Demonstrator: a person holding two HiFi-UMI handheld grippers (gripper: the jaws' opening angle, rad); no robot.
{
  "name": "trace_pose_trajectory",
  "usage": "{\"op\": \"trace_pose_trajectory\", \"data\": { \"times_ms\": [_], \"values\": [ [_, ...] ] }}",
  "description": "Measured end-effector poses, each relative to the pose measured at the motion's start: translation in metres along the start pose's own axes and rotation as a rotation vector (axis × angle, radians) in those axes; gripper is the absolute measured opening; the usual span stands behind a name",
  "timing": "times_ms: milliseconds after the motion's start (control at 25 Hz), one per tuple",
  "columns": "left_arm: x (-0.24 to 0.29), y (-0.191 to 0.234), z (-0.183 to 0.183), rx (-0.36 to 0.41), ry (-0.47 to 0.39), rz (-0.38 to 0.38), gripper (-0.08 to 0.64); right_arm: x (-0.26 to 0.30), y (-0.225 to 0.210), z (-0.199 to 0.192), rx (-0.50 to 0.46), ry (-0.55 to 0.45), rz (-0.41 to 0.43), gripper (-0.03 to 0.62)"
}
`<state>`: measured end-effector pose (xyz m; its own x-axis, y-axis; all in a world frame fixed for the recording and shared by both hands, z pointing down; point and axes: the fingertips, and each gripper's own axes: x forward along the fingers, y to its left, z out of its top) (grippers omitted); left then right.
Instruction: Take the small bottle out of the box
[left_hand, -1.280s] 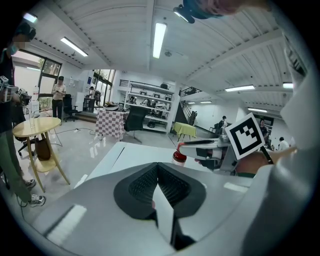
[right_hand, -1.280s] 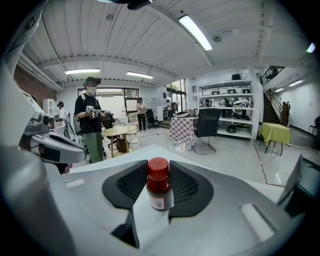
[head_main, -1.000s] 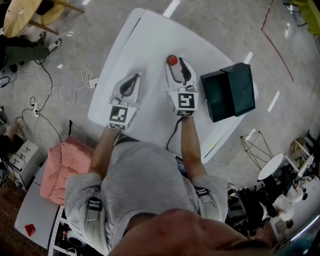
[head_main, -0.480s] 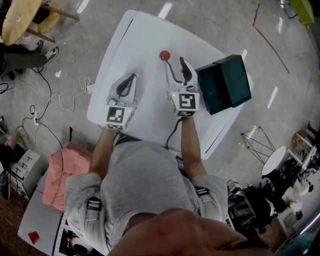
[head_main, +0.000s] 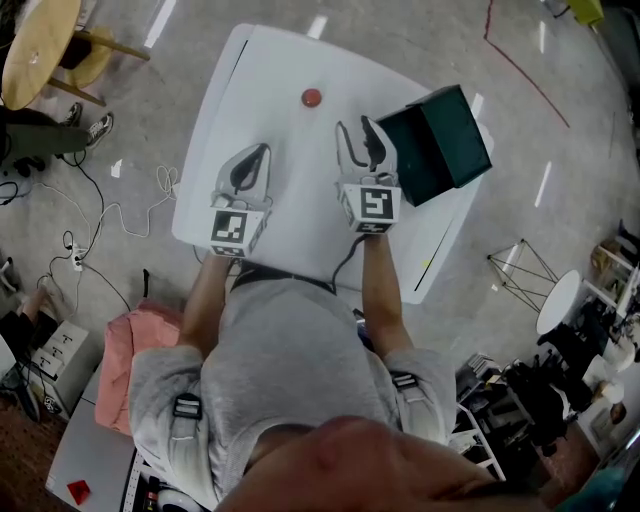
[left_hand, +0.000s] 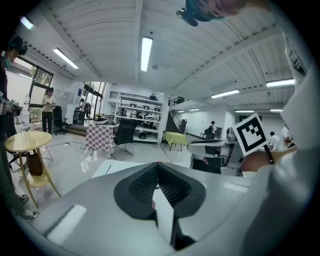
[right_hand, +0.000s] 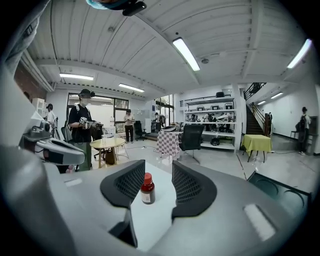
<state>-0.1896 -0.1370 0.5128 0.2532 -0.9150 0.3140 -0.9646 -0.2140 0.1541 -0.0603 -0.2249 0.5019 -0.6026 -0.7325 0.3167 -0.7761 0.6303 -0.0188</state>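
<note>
Bottle (head_main: 311, 97), out of the box (head_main: 440, 140), stands on the surface (head_main: 270, 70) ahead of the retreating right hand-held gripper (head_main: 357, 130), whose empty jaws are apart but have just been narrowing. The left hand-held gripper (head_main: 258, 155) is closed and empty. The job looks done.

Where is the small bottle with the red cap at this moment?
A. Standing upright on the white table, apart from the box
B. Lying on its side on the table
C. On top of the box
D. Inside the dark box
A: the small bottle stands upright on the bare white table, well clear of the dark box.
</note>
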Motion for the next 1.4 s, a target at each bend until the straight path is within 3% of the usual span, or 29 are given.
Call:
{"op": "trace_pose_trajectory", "data": {
  "times_ms": [640,1400],
  "values": [
    [-0.042,-0.067,0.019,0.067,-0.066,-0.069,0.011,-0.114,-0.017,0.007,0.011,-0.091,-0.134,0.126],
    [-0.109,-0.146,0.029,0.126,-0.14,-0.171,0.011,-0.245,0.0,-0.025,0.053,-0.12,-0.257,0.097]
  ]
}}
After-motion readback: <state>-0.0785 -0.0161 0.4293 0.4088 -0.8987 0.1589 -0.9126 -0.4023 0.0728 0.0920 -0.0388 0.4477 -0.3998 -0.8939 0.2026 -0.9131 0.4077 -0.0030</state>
